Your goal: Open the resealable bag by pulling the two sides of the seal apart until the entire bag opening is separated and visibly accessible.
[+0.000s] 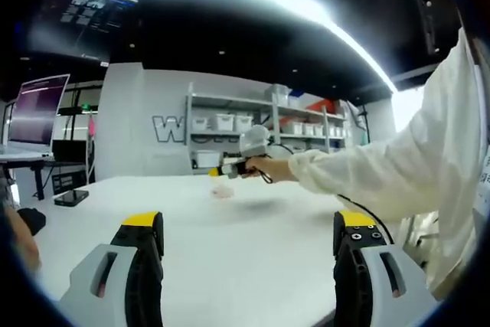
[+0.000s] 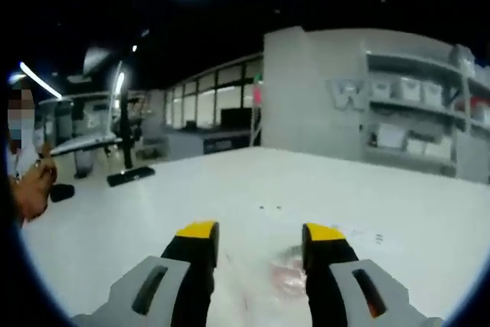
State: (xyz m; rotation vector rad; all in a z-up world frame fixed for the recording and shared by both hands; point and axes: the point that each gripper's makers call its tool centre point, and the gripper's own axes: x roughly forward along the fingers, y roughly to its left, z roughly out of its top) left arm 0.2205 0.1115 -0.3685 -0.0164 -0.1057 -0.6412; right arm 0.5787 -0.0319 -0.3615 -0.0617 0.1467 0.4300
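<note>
Left gripper (image 1: 249, 239): jaws spread, above table (image 1: 253, 243). Right gripper (image 2: 260, 237): jaws spread, over bag (image 2: 287, 275) lying on table; held out by sleeved arm (image 1: 367, 162).

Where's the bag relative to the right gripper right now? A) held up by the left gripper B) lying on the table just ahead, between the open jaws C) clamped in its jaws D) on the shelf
B: in the right gripper view the bag lies flat on the white table, seen between the right gripper's spread yellow-tipped jaws, not gripped.
</note>
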